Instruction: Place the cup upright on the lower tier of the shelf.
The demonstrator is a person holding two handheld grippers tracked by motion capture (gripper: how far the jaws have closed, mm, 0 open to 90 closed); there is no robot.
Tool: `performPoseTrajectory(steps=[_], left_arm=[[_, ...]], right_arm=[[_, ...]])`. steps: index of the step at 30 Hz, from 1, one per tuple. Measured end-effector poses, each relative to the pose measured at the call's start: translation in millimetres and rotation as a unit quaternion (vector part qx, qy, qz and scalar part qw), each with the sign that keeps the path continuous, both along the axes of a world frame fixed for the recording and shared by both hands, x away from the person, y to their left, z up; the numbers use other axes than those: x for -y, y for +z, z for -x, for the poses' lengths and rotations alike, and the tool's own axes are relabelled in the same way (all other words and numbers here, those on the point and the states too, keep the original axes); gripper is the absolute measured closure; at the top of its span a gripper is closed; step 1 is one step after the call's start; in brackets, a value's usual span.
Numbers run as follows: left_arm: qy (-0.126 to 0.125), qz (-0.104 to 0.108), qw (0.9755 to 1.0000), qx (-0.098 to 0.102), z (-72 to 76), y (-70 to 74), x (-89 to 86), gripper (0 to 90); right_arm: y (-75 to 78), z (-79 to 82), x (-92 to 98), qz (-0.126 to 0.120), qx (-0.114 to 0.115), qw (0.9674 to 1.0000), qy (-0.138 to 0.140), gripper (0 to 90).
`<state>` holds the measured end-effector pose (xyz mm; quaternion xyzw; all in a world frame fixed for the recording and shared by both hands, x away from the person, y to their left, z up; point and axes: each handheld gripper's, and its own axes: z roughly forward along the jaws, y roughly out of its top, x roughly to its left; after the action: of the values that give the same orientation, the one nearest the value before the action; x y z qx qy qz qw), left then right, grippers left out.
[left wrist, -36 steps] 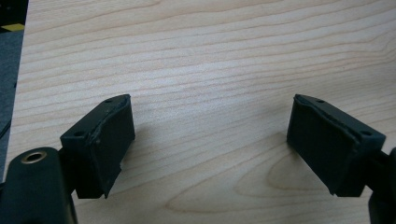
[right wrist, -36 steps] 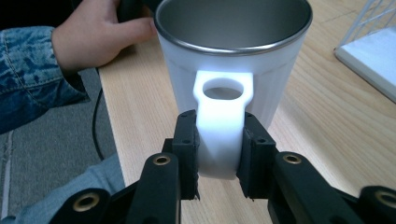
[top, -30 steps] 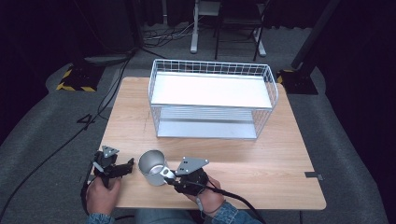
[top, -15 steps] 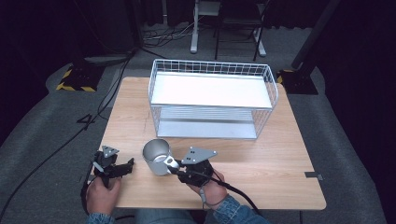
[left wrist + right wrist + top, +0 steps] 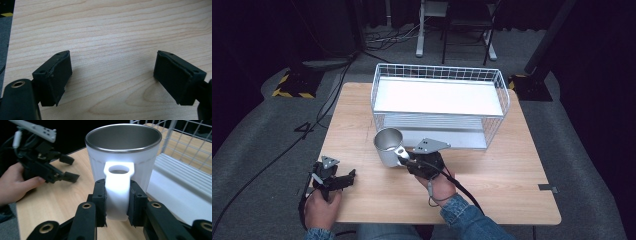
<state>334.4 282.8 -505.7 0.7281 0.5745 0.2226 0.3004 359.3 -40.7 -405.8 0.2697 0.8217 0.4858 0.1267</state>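
While right tool (image 5: 117, 202) clamps mug (image 5: 123, 157) handle | beside basket (image 5: 492, 107) front | left tool (image 5: 112, 75) agape

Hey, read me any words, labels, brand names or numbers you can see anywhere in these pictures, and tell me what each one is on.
None: no readable text in any view.
The mug, held by its handle in the right gripper: plain white and steel, no print.
The wire basket, the table and the left gripper: no lettering.
The yellow-and-black striped block on the floor carries hazard stripes, no words.
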Motion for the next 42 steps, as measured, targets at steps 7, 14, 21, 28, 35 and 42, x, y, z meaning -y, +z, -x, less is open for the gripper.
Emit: performPoseTrajectory(steps=[7, 14, 21, 28, 35, 42], left_arm=[[0.0, 0.0, 1.0, 0.0, -0.1, -0.1, 0.0, 15.4], [0.0, 0.0, 1.0, 0.0, 0.0, 0.0, 0.0, 15.5], [0.0, 0.0, 1.0, 0.0, 0.0, 0.0, 0.0, 15.5], [0.0, 0.0, 1.0, 0.0, 0.0, 0.0, 0.0, 15.4], [0.0, 0.0, 1.0, 0.0, 0.0, 0.0, 0.0, 15.5], [0.0, 0.0, 1.0, 0.0, 0.0, 0.0, 0.0, 15.4]], right_arm=[[0.1, -17.6, -0.5, 0.0, 0.006, 0.9997, -0.022, 71.7], [3.6, -36.7, -2.6, -0.005, 0.011, 0.9991, -0.042, 71.7], [1.4, -55.1, -7.7, -0.018, 0.028, 0.9975, -0.062, 71.6], [-6.9, -71.3, -13.1, -0.012, 0.038, 0.9956, -0.084, 71.7], [-16.2, -82.4, -17.3, -0.007, 0.044, 0.9941, -0.099, 71.6], [-22.7, -89.2, -20.2, -0.008, 0.03, 0.9937, -0.108, 71.6]])
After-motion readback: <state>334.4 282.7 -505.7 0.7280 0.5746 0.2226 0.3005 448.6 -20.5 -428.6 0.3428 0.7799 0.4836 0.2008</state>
